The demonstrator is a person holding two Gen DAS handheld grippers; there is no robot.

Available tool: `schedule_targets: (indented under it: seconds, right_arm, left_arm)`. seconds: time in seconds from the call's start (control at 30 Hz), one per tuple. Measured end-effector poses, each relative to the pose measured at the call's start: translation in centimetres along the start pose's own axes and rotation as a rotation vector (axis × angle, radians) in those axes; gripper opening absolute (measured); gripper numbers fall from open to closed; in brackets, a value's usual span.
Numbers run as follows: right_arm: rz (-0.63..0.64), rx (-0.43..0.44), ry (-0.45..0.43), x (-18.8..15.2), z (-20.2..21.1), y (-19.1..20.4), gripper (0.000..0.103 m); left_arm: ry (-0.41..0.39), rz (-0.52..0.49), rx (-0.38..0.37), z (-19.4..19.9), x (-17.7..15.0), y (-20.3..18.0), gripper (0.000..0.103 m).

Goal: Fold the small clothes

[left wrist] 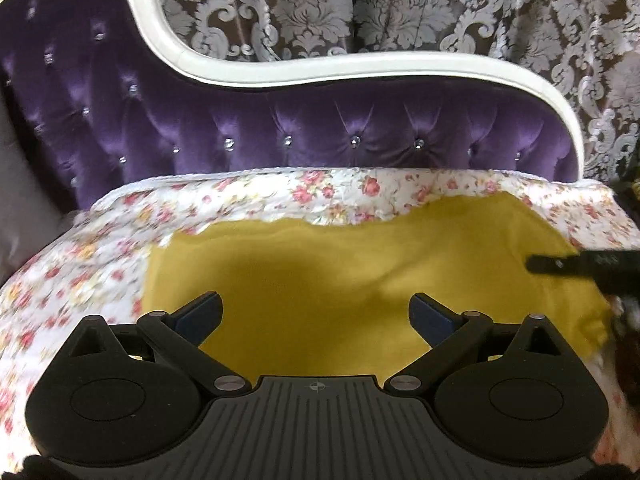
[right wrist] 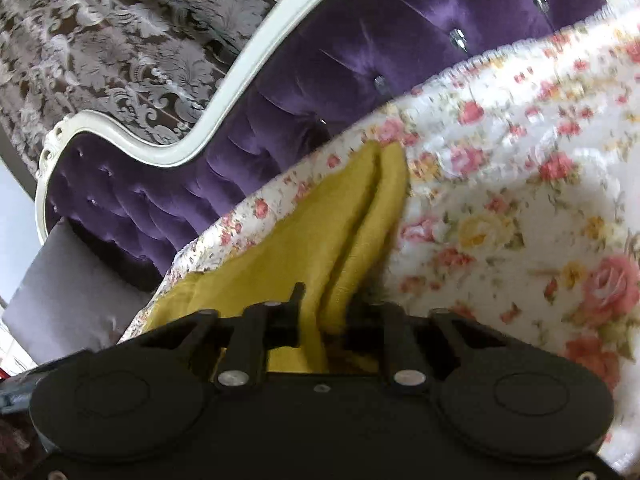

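Note:
A mustard-yellow garment (left wrist: 340,264) lies spread flat on a floral quilt (left wrist: 100,264). My left gripper (left wrist: 316,308) hovers over the garment's near edge, open wide, with nothing between its blue-padded fingers. At the garment's right edge the dark tip of my right gripper (left wrist: 560,265) reaches in from the side. In the right wrist view the yellow garment (right wrist: 320,232) rises in two folds that run back between the fingers. My right gripper (right wrist: 328,304) is shut on that fabric, and the cloth hides its pads.
The quilt (right wrist: 520,160) covers the seat of a purple tufted sofa (left wrist: 280,132) with a curved white frame (left wrist: 360,66). A brown and silver damask curtain (left wrist: 400,8) hangs behind. A grey cushion (right wrist: 60,300) sits at the sofa's end.

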State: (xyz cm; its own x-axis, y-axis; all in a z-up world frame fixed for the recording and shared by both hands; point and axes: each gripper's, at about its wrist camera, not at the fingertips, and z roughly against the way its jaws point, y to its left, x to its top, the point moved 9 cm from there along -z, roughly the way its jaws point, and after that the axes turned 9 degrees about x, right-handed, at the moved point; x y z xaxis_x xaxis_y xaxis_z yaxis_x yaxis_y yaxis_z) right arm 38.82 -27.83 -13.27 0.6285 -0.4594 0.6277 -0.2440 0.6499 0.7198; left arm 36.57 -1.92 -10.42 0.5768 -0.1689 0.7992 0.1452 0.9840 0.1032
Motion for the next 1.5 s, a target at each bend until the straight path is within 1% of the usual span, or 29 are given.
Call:
schedule_targets:
  seconds: [0.03,0.13,0.2,0.27,0.3,0.33,0.4,0.43,0.53,0.6,0.67,0.77,0.83,0.9,0.93,1.03,1.07,1.13,1.2,1.3,1.37,1.43,1.5]
  right_arm:
    - [-0.016,0.008,-0.004,0.0,0.1,-0.2,0.023]
    - [-0.021,0.012,-0.007,0.0,0.2,-0.3,0.023]
    - [-0.017,0.009,-0.007,-0.1,0.2,-0.3,0.023]
    - [-0.020,0.010,-0.008,-0.1,0.2,-0.3,0.022]
    - [-0.022,0.011,-0.009,-0.1,0.2,-0.3,0.022]
    - [-0.024,0.011,-0.010,-0.1,0.2,-0.3,0.022]
    - [-0.024,0.011,-0.009,-0.1,0.2,-0.4,0.022]
    - [-0.023,0.010,-0.009,-0.1,0.1,-0.4,0.022]
    - [-0.027,0.010,-0.010,-0.1,0.1,-0.4,0.021]
    - [-0.028,0.009,-0.011,-0.1,0.1,-0.3,0.021]
    - [-0.029,0.010,-0.011,-0.1,0.1,-0.3,0.021]
    - [-0.033,0.013,-0.012,-0.1,0.1,-0.3,0.021]
    - [-0.036,0.014,-0.013,-0.1,0.1,-0.3,0.021]
    - [-0.037,0.014,-0.014,-0.1,0.1,-0.3,0.021]
    - [-0.037,0.013,-0.014,-0.1,0.1,-0.3,0.021]
    - [-0.037,0.012,-0.013,-0.1,0.1,-0.4,0.021]
    - [-0.039,0.013,-0.013,-0.1,0.1,-0.4,0.021]
    - [-0.045,0.017,-0.013,-0.1,0.2,-0.5,0.021]
    - [-0.049,0.019,-0.013,0.0,0.2,-0.6,0.021]
    - [-0.038,0.007,-0.008,0.0,0.0,-0.4,0.021]
    - [-0.031,-0.004,0.001,0.1,0.0,-0.2,0.022]
    - [-0.007,-0.019,0.013,0.2,-0.1,0.2,0.023]
    - [0.028,-0.046,0.030,0.3,-0.2,0.6,0.023]
  left_arm:
    - [0.009,0.001,0.001,-0.7,0.3,-0.3,0.101]
    - [0.035,0.013,0.013,-2.9,0.7,-0.8,0.101]
    - [0.077,-0.020,0.033,-4.7,0.3,-1.1,0.101]
    - [0.136,-0.083,0.099,-6.8,-0.7,-1.1,0.102]
    - [0.144,-0.091,0.102,-7.7,-0.9,-1.0,0.103]
    - [0.129,-0.059,0.080,-8.0,-0.8,-0.7,0.103]
    - [0.151,0.001,0.066,-9.0,-0.4,-0.2,0.103]
    - [0.157,0.013,0.067,-9.3,0.1,0.0,0.103]
    - [0.173,-0.013,0.086,-10.5,1.0,-0.2,0.103]
    - [0.186,-0.005,0.078,-11.2,1.5,-0.3,0.103]
    - [0.190,0.011,0.081,-10.9,1.9,-0.4,0.100]
    - [0.136,0.004,0.073,-9.7,3.0,-1.0,0.100]
    - [0.123,-0.015,0.055,-9.6,3.3,-1.9,0.100]
    - [0.141,-0.050,0.074,-10.7,3.0,-2.6,0.100]
    - [0.167,-0.068,0.088,-11.6,2.5,-2.8,0.102]
    - [0.181,0.002,0.076,-12.5,2.2,-2.4,0.102]
    - [0.188,0.003,0.076,-12.4,2.4,-2.4,0.101]
    - [0.183,-0.017,0.081,-11.3,2.6,-2.4,0.100]
    - [0.159,-0.025,0.077,-9.4,2.4,-2.4,0.100]
    - [0.126,-0.008,0.037,-6.5,1.4,-2.7,0.100]
    - [0.114,0.001,0.028,-5.0,0.3,-2.9,0.100]
    - [0.113,-0.010,0.027,-4.4,-0.6,-3.2,0.100]
    - [0.131,-0.038,0.039,-5.0,-1.7,-3.5,0.100]
